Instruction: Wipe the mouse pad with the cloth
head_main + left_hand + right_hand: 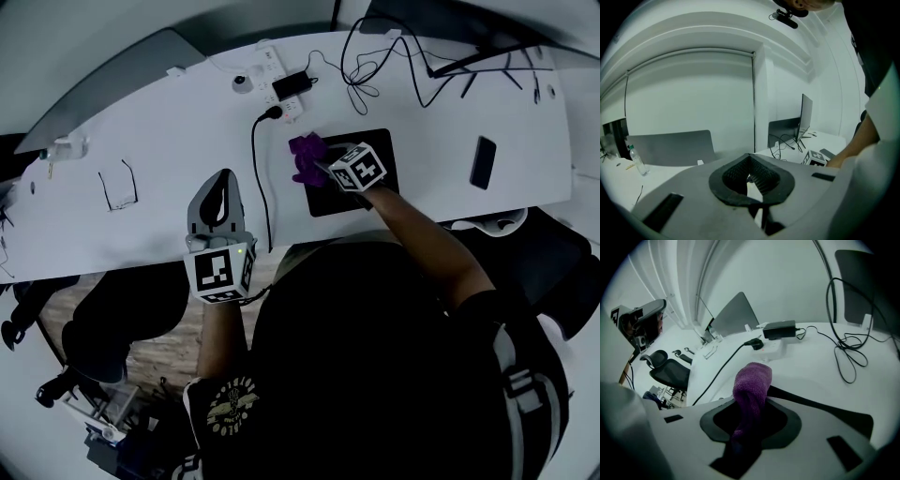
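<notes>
"What does the cloth (305, 157) look like?"

"It's purple terry, bunched into a soft lump and pinched between the jaws of the right gripper (323, 165). It sits at the far left corner of the mouse pad (330, 201), partly over the white desk (169, 187)."

"And the pad?"

"A plain black rectangle, lying flat near the desk's front edge."

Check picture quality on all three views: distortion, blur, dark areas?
Head view: fisheye bows the white desk edge, corners vignette, person's dark torso underexposed. Left gripper view: lines on the wall curve, left gripper near the lens soft. Right gripper view: purple cloth lit on top, lost in shadow between the jaws.
</notes>
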Tool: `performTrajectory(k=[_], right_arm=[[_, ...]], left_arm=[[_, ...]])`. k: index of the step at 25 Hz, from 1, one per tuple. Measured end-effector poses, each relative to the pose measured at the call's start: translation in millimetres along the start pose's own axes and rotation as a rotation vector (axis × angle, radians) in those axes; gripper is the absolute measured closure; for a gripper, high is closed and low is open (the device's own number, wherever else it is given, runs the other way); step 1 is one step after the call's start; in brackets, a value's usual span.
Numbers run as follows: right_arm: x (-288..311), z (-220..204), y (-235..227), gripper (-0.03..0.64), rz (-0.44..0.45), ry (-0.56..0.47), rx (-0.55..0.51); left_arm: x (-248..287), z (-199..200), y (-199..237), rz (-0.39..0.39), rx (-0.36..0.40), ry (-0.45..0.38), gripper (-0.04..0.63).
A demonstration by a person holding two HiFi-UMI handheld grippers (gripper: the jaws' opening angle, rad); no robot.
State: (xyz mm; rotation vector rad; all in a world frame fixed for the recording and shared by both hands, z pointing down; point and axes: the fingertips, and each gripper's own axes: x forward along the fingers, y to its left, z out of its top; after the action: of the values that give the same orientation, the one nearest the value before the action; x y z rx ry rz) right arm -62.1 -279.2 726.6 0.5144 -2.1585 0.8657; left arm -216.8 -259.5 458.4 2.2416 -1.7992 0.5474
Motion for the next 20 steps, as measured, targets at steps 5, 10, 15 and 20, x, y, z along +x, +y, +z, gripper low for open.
performTrajectory(k=[5,10,15,20], right_arm=[[-24,-20,-41,0.508,-0.101,-0.011,0.068],[-55,-43,-83,0.508,-0.198,-0.013,0.132],[-88,-67,-125,0.508,-0.292,-0.001,0.177],[-116,-87,-156,0.508,-0.371,-0.003,0.227]], left_arm=[[7,4,-12,-0.040,0.017,-0.016,0.592],[9,6,-22,-0.075,0.034,-0.009,0.594],[7,15,-21,-0.071,0.046,-0.013,0.593],[-1,22,-15,-0.054,0.055,-0.038,0.593]])
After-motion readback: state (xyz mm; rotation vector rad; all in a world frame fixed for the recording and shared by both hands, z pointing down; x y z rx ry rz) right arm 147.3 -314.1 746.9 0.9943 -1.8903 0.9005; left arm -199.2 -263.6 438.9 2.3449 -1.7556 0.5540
